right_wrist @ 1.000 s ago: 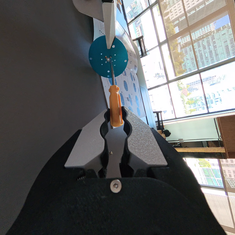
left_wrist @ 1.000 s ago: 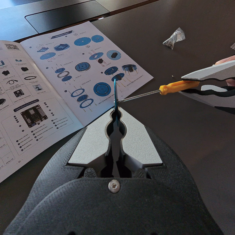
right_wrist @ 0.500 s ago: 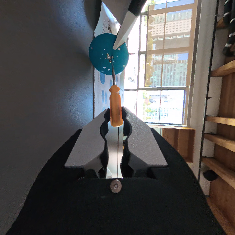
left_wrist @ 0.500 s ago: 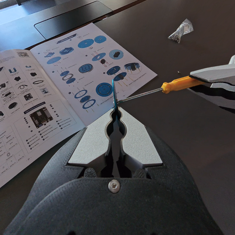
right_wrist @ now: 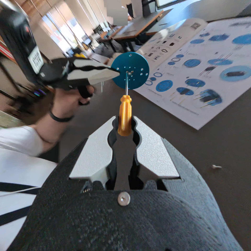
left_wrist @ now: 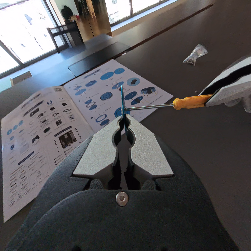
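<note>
Clamping a blue perforated disc (left_wrist: pixel 121 99) edge-on above the desk (left_wrist: pixel 190 135), the left gripper (left_wrist: pixel 123 118) steadies it while the right gripper (right_wrist: pixel 124 118), clenched on an orange screwdriver (right_wrist: pixel 125 115), presses its tip onto a central screw (right_wrist: pixel 130 73), best kept square to the disc.

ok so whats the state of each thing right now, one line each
left tongs: shut on the blue disc's edge
right tongs: shut on the screwdriver handle
blue disc: held on edge, off the table
screwdriver: tip at a screw near the disc's centre
booklet: open, flat on the table
small bag: lying on the table
</note>
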